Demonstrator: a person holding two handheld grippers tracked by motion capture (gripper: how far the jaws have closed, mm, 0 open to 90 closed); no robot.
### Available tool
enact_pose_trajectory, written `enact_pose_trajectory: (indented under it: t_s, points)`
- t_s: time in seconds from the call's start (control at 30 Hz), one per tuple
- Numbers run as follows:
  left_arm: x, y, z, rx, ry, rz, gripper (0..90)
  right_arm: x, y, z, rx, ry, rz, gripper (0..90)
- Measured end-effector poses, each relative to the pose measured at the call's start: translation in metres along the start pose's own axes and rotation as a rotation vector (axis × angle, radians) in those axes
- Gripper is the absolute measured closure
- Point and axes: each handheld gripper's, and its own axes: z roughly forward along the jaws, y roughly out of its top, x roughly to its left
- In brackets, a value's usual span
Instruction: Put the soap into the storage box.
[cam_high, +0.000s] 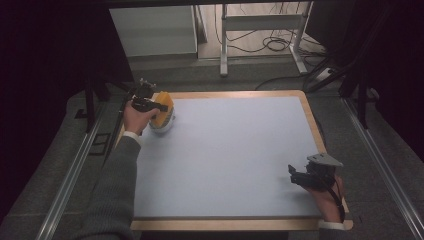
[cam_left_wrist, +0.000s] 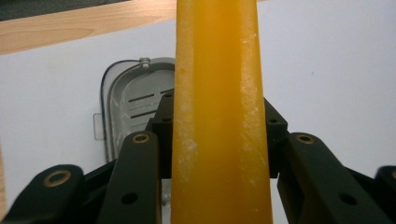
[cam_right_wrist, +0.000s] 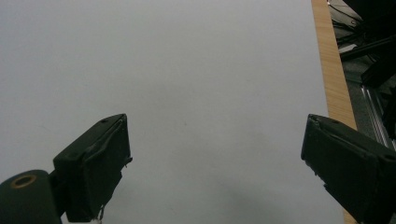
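Observation:
A yellow-orange slab (cam_left_wrist: 219, 56) stands on edge between the jaws of my left gripper (cam_left_wrist: 218, 120), which is shut on it. From above, the same orange piece (cam_high: 166, 104) hangs at the far left corner of the table, just over a pale container (cam_high: 163, 125). In the left gripper view, that grey, clear-walled container (cam_left_wrist: 133, 95) lies open on the mat below the slab, with slots in its floor. My right gripper (cam_high: 292, 175) rests near the front right corner. Its jaws (cam_right_wrist: 215, 154) stand wide apart with bare mat between them.
A pale blue-grey mat (cam_high: 230, 150) covers the wooden tabletop, whose rim (cam_high: 312, 120) shows around it and appears as a wooden strip (cam_right_wrist: 330, 70) to the right of my right gripper. Metal rails (cam_high: 75, 165) run along both sides. A desk frame and cables (cam_high: 260, 40) stand beyond the far edge.

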Motion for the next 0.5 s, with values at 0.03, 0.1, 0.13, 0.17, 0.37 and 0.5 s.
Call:
enact_pose_trajectory:
  t_s: [0.03, 0.1, 0.13, 0.17, 0.37, 0.5]
  points:
    - [0.001, 0.001, 0.002, 0.003, 0.006, -0.003, 61.2, 0.0, 0.0, 0.0, 0.0, -0.001, -0.001, 8.2]
    - [0.003, 0.001, 0.007, -0.004, 0.016, -0.02, 61.2, -0.001, 0.0, 0.0, -0.001, -0.004, 0.001, 8.2]
    - [0.004, 0.001, 0.008, -0.006, 0.017, -0.034, 61.2, -0.001, 0.0, 0.0, -0.001, -0.004, 0.002, 8.2]
    - [0.004, 0.001, 0.008, -0.006, 0.017, -0.034, 61.2, -0.001, 0.0, 0.0, 0.0, -0.003, 0.004, 8.2]
    - [0.01, 0.001, 0.018, -0.015, 0.032, -0.072, 61.2, -0.002, -0.001, 0.0, 0.002, -0.005, 0.003, 8.2]
    - [0.014, -0.001, 0.024, -0.009, 0.035, -0.091, 61.2, -0.002, -0.001, 0.0, 0.002, -0.008, 0.003, 8.2]
